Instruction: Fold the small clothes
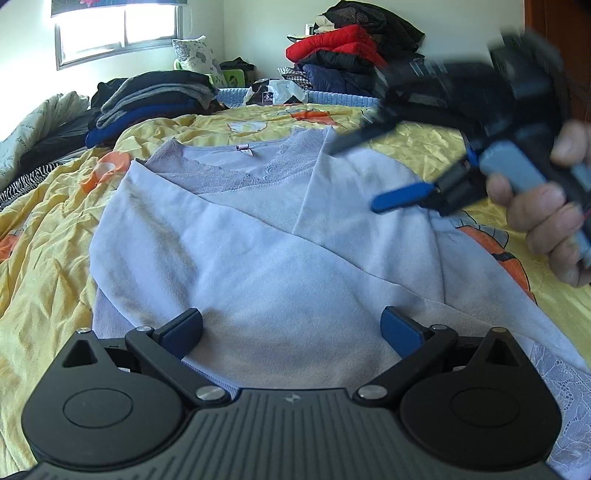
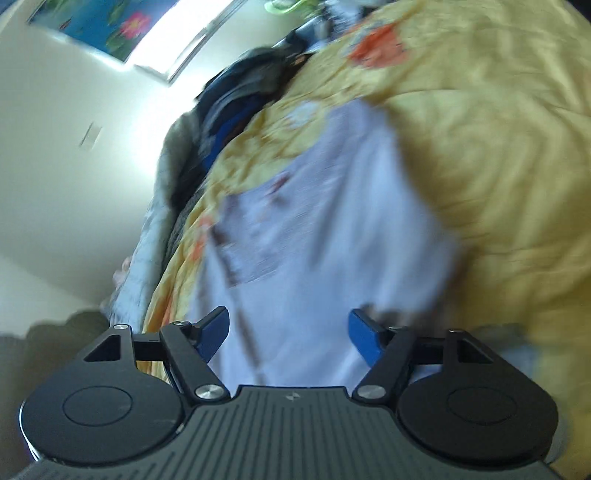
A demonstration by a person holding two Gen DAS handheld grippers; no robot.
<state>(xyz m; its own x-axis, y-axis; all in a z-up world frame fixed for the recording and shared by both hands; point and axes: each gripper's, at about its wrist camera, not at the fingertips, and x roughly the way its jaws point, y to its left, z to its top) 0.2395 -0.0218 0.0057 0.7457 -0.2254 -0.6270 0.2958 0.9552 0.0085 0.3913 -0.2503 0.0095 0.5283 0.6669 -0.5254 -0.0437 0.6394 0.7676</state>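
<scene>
A lavender top [image 1: 258, 236] with a lace neckline [image 1: 236, 166] lies flat on the yellow bedspread [image 1: 48, 229]. Both of its sleeves are folded across the front. My left gripper [image 1: 291, 328] hovers open over the top's lower part with nothing between its fingers. My right gripper [image 1: 369, 170], held by a hand [image 1: 554, 206], is blurred above the top's right shoulder. It is open and holds nothing. In the tilted, blurred right wrist view, the right gripper [image 2: 290, 332] stands open over the top [image 2: 325, 240].
A stack of folded dark clothes [image 1: 155, 99] sits at the bed's far left. A heap of red and dark jackets [image 1: 351, 48] rises at the back right. A grey quilt [image 1: 37, 125] bunches along the left edge. The window [image 1: 118, 29] is behind.
</scene>
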